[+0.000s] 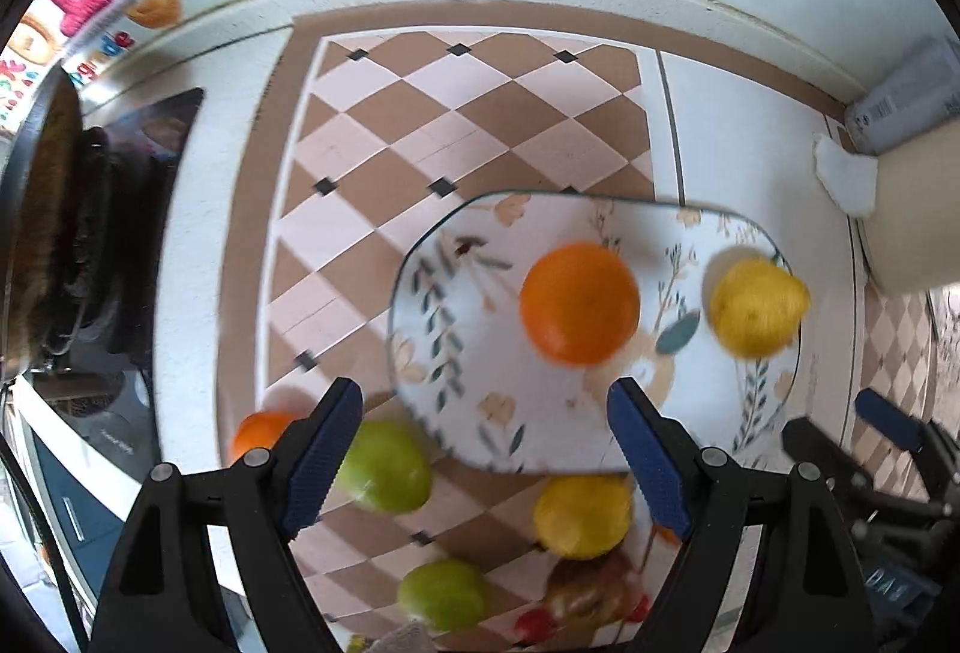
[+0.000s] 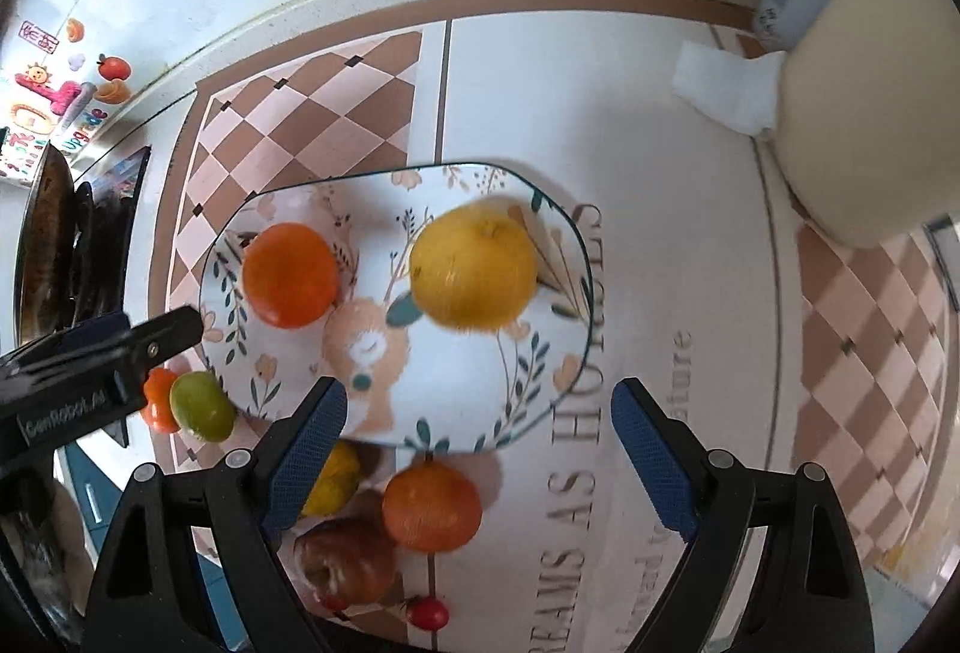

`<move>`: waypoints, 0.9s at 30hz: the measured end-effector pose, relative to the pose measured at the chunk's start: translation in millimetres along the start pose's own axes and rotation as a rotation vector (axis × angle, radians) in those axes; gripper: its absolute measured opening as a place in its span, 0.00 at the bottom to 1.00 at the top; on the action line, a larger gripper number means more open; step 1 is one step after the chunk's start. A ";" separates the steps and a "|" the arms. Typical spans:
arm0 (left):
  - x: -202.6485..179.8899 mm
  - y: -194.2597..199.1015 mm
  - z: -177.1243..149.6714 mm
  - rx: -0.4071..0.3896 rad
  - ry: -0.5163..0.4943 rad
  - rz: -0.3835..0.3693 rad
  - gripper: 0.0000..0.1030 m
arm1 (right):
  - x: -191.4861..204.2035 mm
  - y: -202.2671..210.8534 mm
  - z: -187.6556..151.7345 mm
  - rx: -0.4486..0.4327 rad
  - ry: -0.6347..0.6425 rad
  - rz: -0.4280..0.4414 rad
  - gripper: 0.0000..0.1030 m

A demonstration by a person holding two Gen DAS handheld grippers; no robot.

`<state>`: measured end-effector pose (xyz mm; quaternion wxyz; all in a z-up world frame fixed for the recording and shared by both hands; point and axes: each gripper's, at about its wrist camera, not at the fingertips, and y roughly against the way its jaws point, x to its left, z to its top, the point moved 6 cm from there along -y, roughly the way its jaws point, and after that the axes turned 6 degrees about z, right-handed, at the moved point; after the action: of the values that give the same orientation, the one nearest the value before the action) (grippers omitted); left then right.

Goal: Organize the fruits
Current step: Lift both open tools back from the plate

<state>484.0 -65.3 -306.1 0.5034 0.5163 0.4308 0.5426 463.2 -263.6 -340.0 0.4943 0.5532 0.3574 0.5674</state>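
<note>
Your left tongs (image 1: 486,458) stand wide and hold nothing. Your right tongs (image 2: 480,458) stand equally wide and empty. Both point down at the tabletop (image 2: 690,125).

Nearest to you, off the plate, the loose fruit lies along the plate's near edge. In the left view:
- A green fruit (image 1: 387,467) sits just beside the left finger.
- A lemon (image 1: 582,515) lies between the fingers, toward the right one.
- A second green fruit (image 1: 444,593) lies nearer still.

In the right view, a loose orange (image 2: 432,506) lies between the right tongs' fingers, with an apple (image 2: 345,563) to its left.

Farther out, the plate (image 2: 456,413) carries an orange (image 2: 291,275) on its left and a yellow fruit (image 2: 474,272) on its right, apart from each other.

All this fruit is round, so no long axis governs the grasp. Judged from this layout, the lemon suits the left tongs and the loose orange suits the right. Both lie on the near side, so draw back from the plate before you descend.
</note>
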 end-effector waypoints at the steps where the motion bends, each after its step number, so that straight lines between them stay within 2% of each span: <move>1: 2.7 5.0 -6.1 -0.008 -0.007 0.002 0.81 | 2.9 5.3 -4.9 -0.007 -0.005 0.001 0.89; 6: 9.7 32.3 -27.7 -0.075 -0.024 0.004 0.81 | 16.9 34.6 -27.5 -0.057 0.006 -0.019 0.89; 16: 20.7 95.8 -63.2 -0.198 -0.031 -0.050 0.81 | 36.2 97.9 -69.7 -0.151 0.023 -0.033 0.89; 27: 23.7 143.4 -96.3 -0.265 -0.062 -0.105 0.81 | 57.6 169.6 -98.8 -0.246 0.039 -0.015 0.89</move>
<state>374.7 -54.2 -170.7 0.6080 0.4385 0.3661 0.5514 344.0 -237.9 -175.8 0.5557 0.4746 0.2988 0.6137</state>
